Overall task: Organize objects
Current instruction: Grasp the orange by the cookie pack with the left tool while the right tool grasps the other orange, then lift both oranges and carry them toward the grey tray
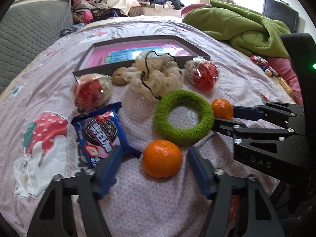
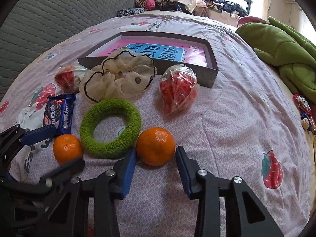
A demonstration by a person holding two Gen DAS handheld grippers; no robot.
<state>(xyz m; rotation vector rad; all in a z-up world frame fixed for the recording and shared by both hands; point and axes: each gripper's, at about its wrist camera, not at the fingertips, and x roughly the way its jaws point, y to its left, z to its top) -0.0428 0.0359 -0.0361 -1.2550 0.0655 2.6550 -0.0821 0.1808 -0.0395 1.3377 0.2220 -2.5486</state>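
Two mandarins lie on the patterned bedsheet on either side of a green fuzzy ring [image 1: 177,98] [image 2: 110,104]. In the left wrist view my left gripper [image 1: 154,151] stands open around the near mandarin [image 1: 162,159], with sheet showing on both sides of the fruit. In the right wrist view my right gripper [image 2: 155,151] flanks the other mandarin [image 2: 156,146] very closely, its blue pads beside the fruit, which rests on the sheet. Each gripper also shows in the other's view: right gripper [image 1: 224,116], left gripper [image 2: 69,145].
Behind the ring lie a cream scrunchie [image 1: 156,77], a blue cookie pack [image 1: 100,132], two red snack bags [image 1: 90,90] [image 1: 203,75] and a grey shallow box [image 2: 185,69] holding a pink book. A green blanket [image 1: 237,23] is heaped at the right, a grey cushion [image 1: 29,29] at the left.
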